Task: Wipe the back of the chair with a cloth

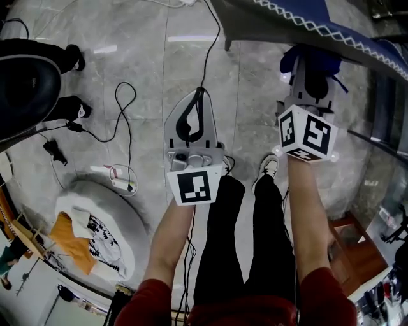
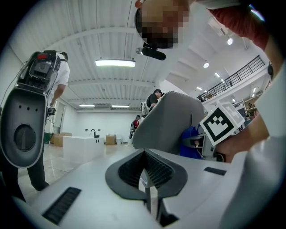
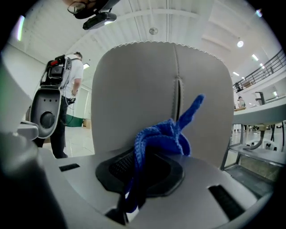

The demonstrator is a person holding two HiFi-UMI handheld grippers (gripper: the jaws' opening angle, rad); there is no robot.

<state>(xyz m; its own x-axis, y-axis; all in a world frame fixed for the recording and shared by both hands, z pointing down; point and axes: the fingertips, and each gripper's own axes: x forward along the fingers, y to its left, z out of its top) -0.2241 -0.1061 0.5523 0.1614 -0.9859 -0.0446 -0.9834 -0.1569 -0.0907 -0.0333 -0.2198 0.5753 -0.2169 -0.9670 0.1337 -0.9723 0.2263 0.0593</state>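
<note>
"What does the head view show?"
"The left gripper [image 1: 198,102] is over the floor [image 1: 140,70]. The right gripper [image 1: 312,69] with the blue cloth [image 1: 292,61] is beside the chair back [image 1: 287,19]."
"And the left gripper view?"
"Its jaws are together with nothing between them."
"The right gripper view?"
"Its jaws are clamped on the bunched cloth, just before the chair back."

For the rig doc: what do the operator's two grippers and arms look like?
The left gripper and right gripper have light grey plastic bodies with black ribbed jaw pads. Each carries a white cube with black square markers, left and right. A thin black cable seems to lead off the left one. The arms wear dark red sleeves ending above the elbows.
</note>
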